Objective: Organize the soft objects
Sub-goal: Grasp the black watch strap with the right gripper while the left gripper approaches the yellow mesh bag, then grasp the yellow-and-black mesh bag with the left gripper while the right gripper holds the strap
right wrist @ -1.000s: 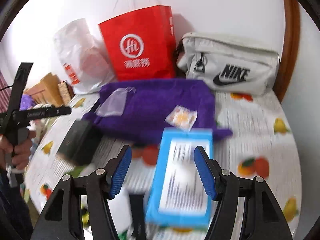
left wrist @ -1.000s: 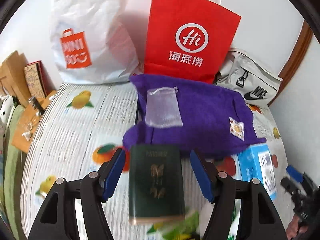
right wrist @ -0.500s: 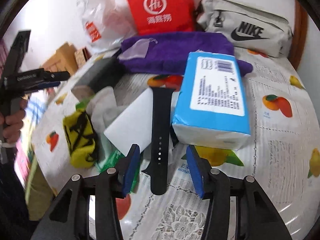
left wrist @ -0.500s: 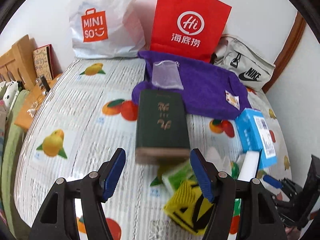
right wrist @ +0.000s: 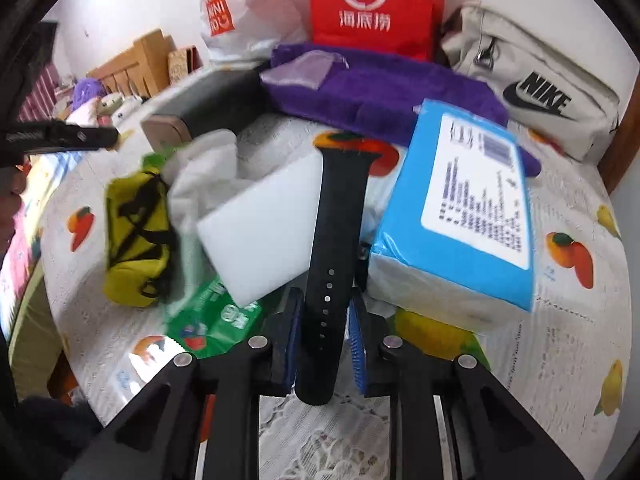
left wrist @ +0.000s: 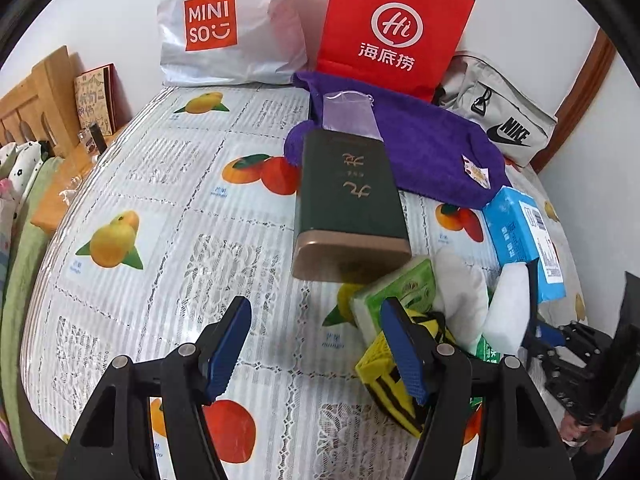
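A pile of soft items lies on the fruit-print tablecloth [left wrist: 168, 240]: a black watch strap [right wrist: 334, 240], a white sponge block [right wrist: 260, 232], a blue tissue pack [right wrist: 468, 216], a yellow pouch [right wrist: 136, 232], a green tissue pack [left wrist: 400, 288] and a purple towel [left wrist: 424, 148]. My right gripper [right wrist: 324, 332] is shut on the near end of the watch strap. My left gripper [left wrist: 316, 344] is open and empty, low over the cloth in front of a dark green tin [left wrist: 348, 200].
A red paper bag [left wrist: 392, 28], a white MINISO bag [left wrist: 224, 24] and a grey Nike bag [left wrist: 504, 128] stand along the back wall. A clear pouch [left wrist: 350, 114] lies on the towel. A wooden headboard [left wrist: 36, 96] is at the left.
Both grippers pulled back toward the near edge. The left one backed away from the green tin. The right gripper's jaws closed around the black watch strap.
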Action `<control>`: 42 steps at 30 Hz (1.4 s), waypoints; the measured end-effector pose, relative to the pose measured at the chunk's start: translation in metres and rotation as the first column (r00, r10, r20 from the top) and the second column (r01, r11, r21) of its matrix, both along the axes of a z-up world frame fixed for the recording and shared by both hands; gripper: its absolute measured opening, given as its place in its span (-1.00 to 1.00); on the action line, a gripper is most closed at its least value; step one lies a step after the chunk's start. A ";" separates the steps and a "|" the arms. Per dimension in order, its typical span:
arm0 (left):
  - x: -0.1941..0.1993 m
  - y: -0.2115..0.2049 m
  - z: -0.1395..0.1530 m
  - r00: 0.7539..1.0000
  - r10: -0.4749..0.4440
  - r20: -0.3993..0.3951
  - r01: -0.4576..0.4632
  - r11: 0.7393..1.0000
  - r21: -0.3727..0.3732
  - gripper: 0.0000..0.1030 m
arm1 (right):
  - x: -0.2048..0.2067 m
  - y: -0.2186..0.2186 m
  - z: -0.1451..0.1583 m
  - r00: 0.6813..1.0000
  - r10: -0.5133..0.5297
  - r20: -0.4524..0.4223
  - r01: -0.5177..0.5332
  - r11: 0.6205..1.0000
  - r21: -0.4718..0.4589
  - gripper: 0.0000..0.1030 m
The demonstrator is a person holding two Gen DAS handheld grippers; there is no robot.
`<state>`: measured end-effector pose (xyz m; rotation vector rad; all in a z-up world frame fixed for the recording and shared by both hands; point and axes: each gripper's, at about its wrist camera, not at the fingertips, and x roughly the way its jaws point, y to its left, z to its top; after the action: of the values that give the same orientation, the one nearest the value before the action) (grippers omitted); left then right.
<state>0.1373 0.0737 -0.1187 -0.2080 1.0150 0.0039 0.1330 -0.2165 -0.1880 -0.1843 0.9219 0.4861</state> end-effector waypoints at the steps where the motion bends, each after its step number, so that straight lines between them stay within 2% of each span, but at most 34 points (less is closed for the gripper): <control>1: 0.000 0.000 -0.001 1.000 -0.001 -0.001 0.001 1.000 -0.002 0.26 | -0.003 -0.004 0.003 1.000 -0.009 0.003 0.009 1.000 0.026 -0.60; 9: -0.012 -0.001 -0.010 1.000 -0.025 -0.008 0.024 1.000 -0.013 0.26 | -0.021 -0.024 0.006 0.996 -0.091 -0.006 0.091 0.993 0.080 -0.62; 13: -0.017 0.001 -0.017 1.000 -0.019 -0.019 0.019 1.000 -0.020 0.26 | -0.027 -0.028 -0.009 0.991 -0.108 -0.076 0.112 0.992 0.051 -0.60; 15: -0.018 0.001 -0.018 1.000 -0.021 -0.023 0.020 1.000 -0.023 0.26 | -0.030 -0.028 -0.015 0.990 -0.115 -0.080 0.118 0.993 0.031 -0.59; 17: -0.019 0.000 -0.019 0.999 -0.024 -0.022 0.023 1.000 -0.021 0.26 | -0.031 -0.027 -0.018 0.989 -0.128 -0.077 0.129 0.992 0.013 -0.49; 19: -0.019 0.000 -0.019 0.999 -0.027 -0.022 0.027 0.999 -0.022 0.26 | -0.030 -0.027 -0.016 0.987 -0.150 -0.051 0.150 0.989 0.002 -0.27; 26: -0.017 -0.001 -0.021 0.999 -0.032 -0.027 0.032 0.999 -0.024 0.26 | -0.017 -0.019 -0.008 0.992 -0.126 0.020 0.127 0.991 -0.041 -0.20; 27: -0.017 -0.001 -0.021 0.999 -0.034 -0.028 0.033 0.999 -0.023 0.26 | -0.016 -0.016 -0.006 0.993 -0.110 0.040 0.112 0.993 -0.046 -0.21; 29: -0.017 -0.001 -0.022 0.999 -0.036 -0.028 0.035 0.999 -0.022 0.26 | -0.016 -0.014 -0.003 0.996 -0.082 0.047 0.084 0.996 -0.038 -0.57; 30: -0.017 -0.001 -0.022 0.999 -0.036 -0.029 0.035 0.999 -0.023 0.26 | -0.015 -0.015 -0.003 0.996 -0.081 0.040 0.082 0.996 -0.028 -0.64; 34: -0.018 -0.003 -0.023 0.999 -0.046 -0.025 0.045 0.999 -0.023 0.26 | -0.019 -0.018 0.001 0.994 -0.097 0.045 0.096 0.995 0.007 -0.66; 37: -0.020 -0.004 -0.024 0.998 -0.057 -0.022 0.056 0.998 -0.025 0.26 | -0.024 -0.028 0.006 0.992 -0.123 0.034 0.120 0.990 0.081 -0.66; 42: -0.026 -0.011 -0.024 0.996 -0.092 -0.007 0.092 0.995 -0.032 0.26 | -0.033 -0.036 0.014 0.985 -0.169 0.046 0.163 0.980 0.112 -0.67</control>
<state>0.1110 0.0632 -0.1423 -0.1901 1.0324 -0.0956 0.1004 -0.2520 -0.1741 -0.0215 0.8464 0.3729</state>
